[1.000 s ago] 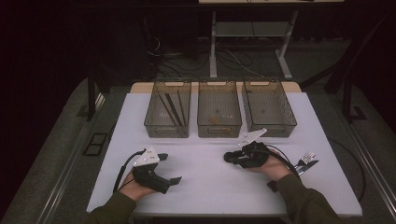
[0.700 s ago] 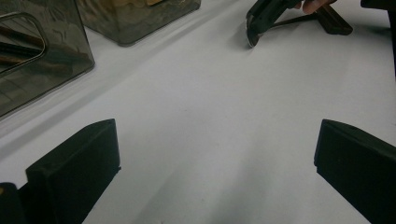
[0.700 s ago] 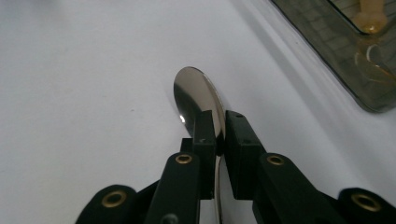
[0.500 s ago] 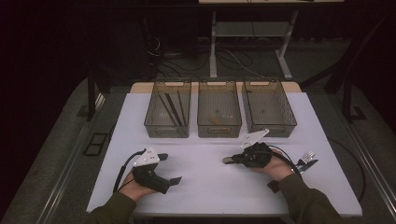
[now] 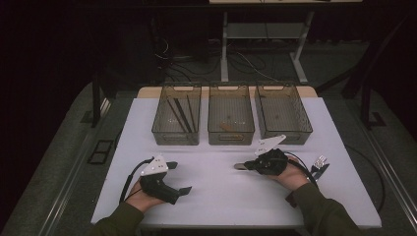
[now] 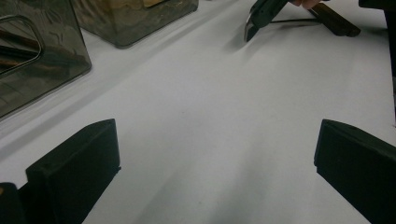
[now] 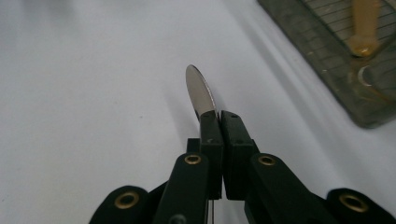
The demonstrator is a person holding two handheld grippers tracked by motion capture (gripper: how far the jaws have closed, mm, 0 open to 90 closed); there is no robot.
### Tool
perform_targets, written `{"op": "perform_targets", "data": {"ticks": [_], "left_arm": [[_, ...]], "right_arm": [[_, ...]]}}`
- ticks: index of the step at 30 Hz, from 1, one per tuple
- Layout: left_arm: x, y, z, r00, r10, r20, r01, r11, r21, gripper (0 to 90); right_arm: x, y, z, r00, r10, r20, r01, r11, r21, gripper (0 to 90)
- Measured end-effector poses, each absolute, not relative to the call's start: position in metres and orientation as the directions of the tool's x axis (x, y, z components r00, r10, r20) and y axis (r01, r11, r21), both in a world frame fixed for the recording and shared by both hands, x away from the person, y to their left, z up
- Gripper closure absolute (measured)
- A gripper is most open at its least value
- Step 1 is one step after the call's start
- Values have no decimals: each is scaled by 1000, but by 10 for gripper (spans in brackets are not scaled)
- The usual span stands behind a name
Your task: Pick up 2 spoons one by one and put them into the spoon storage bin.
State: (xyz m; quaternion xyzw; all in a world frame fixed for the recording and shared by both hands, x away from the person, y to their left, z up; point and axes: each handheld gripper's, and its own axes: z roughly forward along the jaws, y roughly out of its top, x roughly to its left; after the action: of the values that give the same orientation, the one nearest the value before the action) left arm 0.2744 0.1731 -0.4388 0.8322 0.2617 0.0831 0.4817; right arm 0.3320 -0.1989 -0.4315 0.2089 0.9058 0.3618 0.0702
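A silver table knife with a rounded blade (image 7: 200,91) sticks out ahead of my right gripper (image 7: 219,117). Its jaws have just been closing with the blade between them, and they now press on it. From above, the right gripper (image 5: 249,166) sits low over the white table (image 5: 221,196) right of centre, the blade tip (image 5: 239,166) pointing left. My left gripper (image 5: 181,177) rests at the front left with its jaws wide apart. Between them, in the left gripper view (image 6: 215,158), is only bare table.
Three smoky clear bins stand in a row at the back. The left bin (image 5: 162,129) holds dark sticks, the middle bin (image 5: 216,132) a few wooden pieces, and the right bin (image 5: 307,129) looks empty. A fork (image 5: 319,161) lies by my right hand.
The right gripper's jaws have drawn together on the knife blade, and the hand has barely shifted. The left gripper has kept still.
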Motion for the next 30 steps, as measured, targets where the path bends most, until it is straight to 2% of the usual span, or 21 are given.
{"op": "perform_targets", "data": {"ticks": [11, 30], "left_arm": [[275, 170, -439, 860, 497, -110, 331, -382, 863, 0], [278, 168, -442, 862, 492, -124, 345, -390, 854, 0]], "right_arm": [[336, -210, -418, -849, 528, 0, 351, 564, 748, 881], [350, -218, -399, -761, 647, 42, 392, 407, 825, 881]]}}
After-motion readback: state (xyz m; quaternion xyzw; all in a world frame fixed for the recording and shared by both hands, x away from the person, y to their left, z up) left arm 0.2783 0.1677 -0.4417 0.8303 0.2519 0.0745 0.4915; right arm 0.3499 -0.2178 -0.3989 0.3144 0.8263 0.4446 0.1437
